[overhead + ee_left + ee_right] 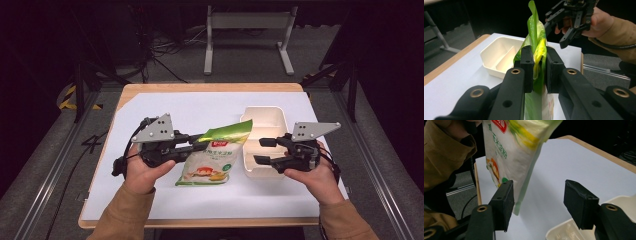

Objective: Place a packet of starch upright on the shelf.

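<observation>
My left hand-held gripper (539, 72) is clamped on the green top edge of the snack pouch (210, 160), holding it lifted over the white-covered worktop (165, 200), just left of the cream divided box (265, 145). My right hand-held gripper (261, 151) hangs over that box, jaws wide apart, nothing between them. The pouch's lower corner sits just beside one of its pads (504, 202); contact cannot be told.

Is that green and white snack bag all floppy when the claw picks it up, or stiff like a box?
Probably floppy: the bag hangs by its edge from the shut left gripper, and its green top curls over. It likely feels light, since one thin pinch holds it. The shiny film could be slippery. The open right gripper is apart from it.
</observation>
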Demonstrator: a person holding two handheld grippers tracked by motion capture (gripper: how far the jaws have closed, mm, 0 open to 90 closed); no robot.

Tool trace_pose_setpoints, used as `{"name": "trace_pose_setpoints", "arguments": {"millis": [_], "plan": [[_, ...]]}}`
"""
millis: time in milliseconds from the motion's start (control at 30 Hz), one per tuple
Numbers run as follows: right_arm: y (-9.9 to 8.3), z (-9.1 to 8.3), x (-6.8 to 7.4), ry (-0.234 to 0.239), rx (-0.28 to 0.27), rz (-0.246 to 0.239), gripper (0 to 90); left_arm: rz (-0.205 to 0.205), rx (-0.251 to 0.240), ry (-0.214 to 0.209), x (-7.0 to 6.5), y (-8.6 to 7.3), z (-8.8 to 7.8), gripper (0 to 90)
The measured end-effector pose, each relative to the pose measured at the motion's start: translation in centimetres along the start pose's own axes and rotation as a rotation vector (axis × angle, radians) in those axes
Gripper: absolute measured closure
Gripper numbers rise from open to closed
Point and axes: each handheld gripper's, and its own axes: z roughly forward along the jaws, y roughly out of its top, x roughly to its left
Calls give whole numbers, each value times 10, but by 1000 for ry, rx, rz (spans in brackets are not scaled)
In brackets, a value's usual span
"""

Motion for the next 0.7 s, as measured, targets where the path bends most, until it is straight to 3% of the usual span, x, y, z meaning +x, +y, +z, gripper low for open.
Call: {"name": "trace_pose_setpoints", "arguments": {"millis": [333,700], "plan": [[12,21,7,60,4,-34,401,27,-2,-36,-7,2,3,797],[24,36,13,161,-36,-61,444,44,-12,-62,-9,2,4,797]]}}
